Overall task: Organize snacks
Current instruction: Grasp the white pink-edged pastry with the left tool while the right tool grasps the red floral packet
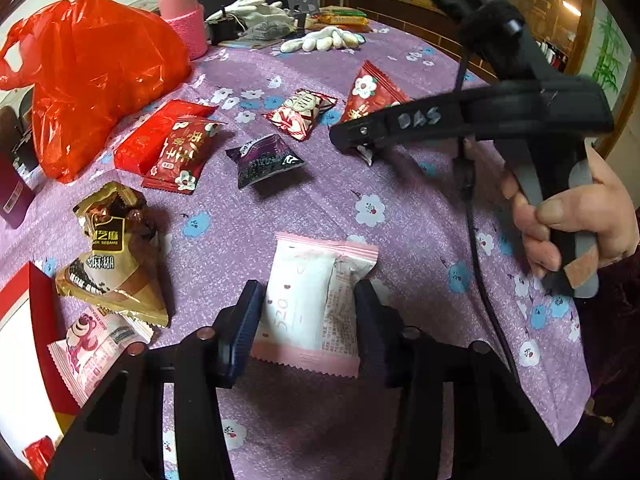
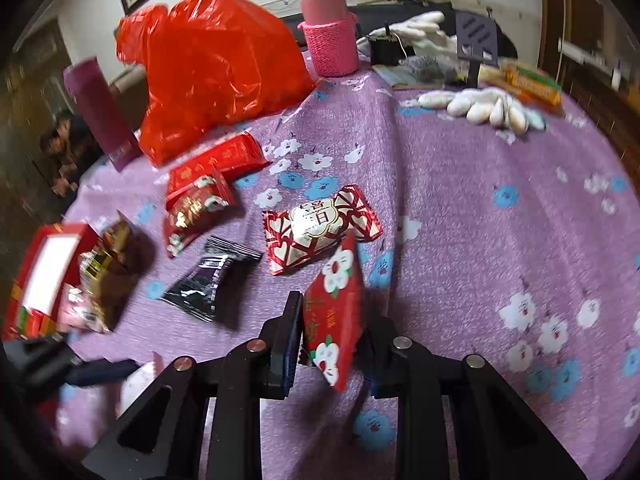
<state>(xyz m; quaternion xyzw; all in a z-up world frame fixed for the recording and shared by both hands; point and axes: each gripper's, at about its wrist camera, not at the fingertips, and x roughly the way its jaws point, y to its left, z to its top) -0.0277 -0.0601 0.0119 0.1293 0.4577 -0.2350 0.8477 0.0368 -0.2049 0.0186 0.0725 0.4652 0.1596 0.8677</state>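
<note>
Left gripper (image 1: pixel 308 312) first: its two fingers are pressed against the sides of a pink and white packet (image 1: pixel 316 300), which lies low over the purple flowered tablecloth (image 1: pixel 400 184), and whether it is lifted or resting there I cannot tell. That packet looks light and puffy, a soft pillow of film with crimped ends, so a grip across the filled middle seems right; squeeze hard and whatever is inside may crumble. Over to the right gripper (image 2: pixel 332 332), clamped on a red packet with white flowers (image 2: pixel 334 312), held on edge and clear of the cloth. The film looks slick, and a thin edge could slide out, so I judge the fat centre the safer hold. Beyond lie more snacks: a heart-patterned packet (image 2: pixel 320 232), a black packet (image 2: pixel 212 280), gold packets (image 1: pixel 112 256) beside a red box (image 2: pixel 44 272) at the left edge, likely the place for them. Farther back sits a red plastic bag (image 1: pixel 96 76).
</note>
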